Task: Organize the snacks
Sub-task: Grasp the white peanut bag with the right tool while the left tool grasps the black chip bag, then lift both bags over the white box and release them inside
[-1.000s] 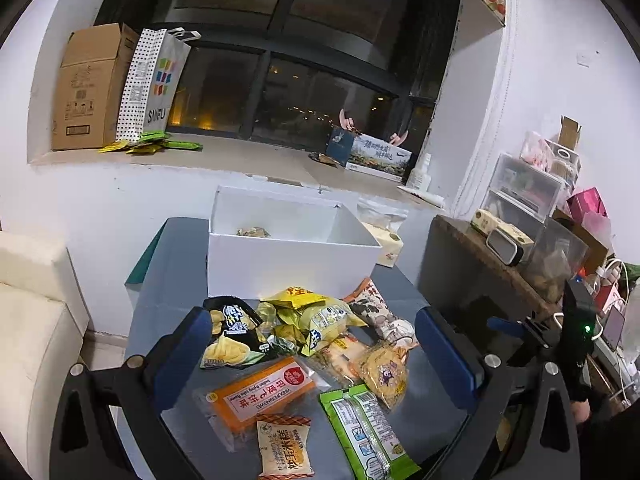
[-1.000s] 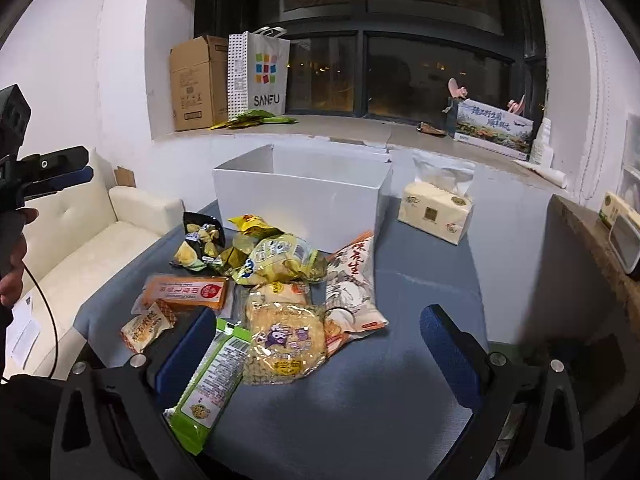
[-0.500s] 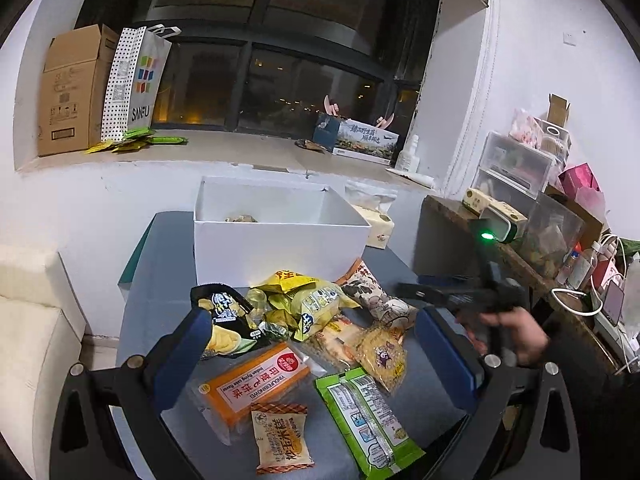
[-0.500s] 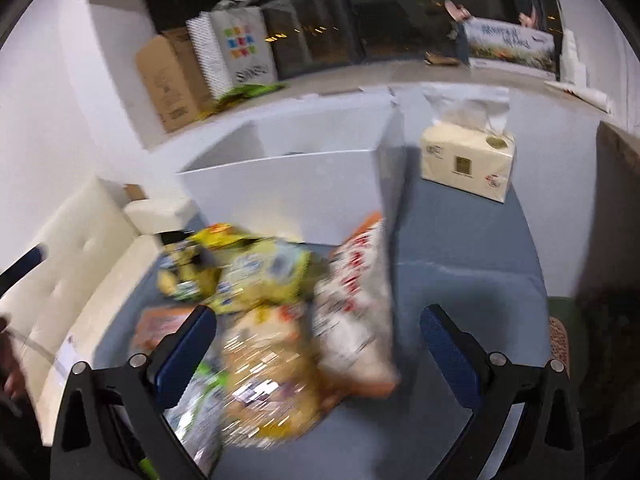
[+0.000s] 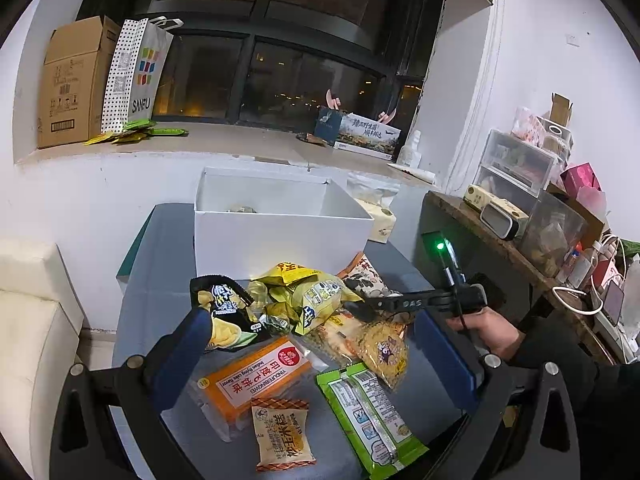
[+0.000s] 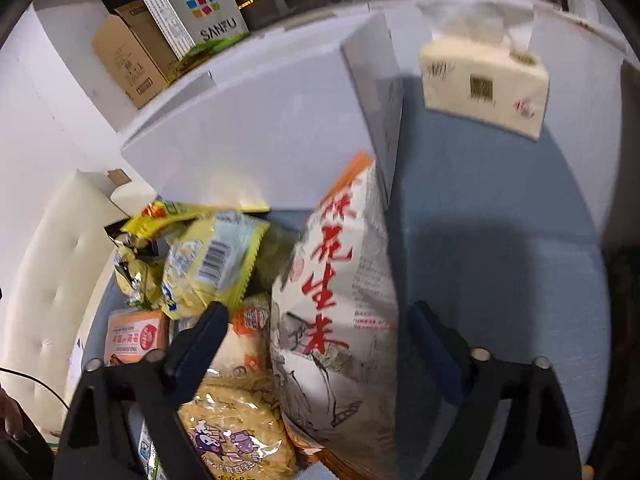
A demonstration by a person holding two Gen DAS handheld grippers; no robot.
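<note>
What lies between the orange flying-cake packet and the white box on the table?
A black chip bag and crumpled yellow packets lie between the orange packet and white box, seen in the left wrist view.

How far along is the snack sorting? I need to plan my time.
Barely started: the white box shows just one item inside. In hand: the right claw, jaws just closing, straddles the peanut bag without gripping it yet. Left: the whole pile, including the orange cake pack. The left claw is open.

Lived-in home room, cream sofa [image 5: 28, 320], night window [image 5: 280, 40], cluttered shelf of storage boxes [image 5: 516, 164], tissue pack [image 6: 484, 80]
</note>
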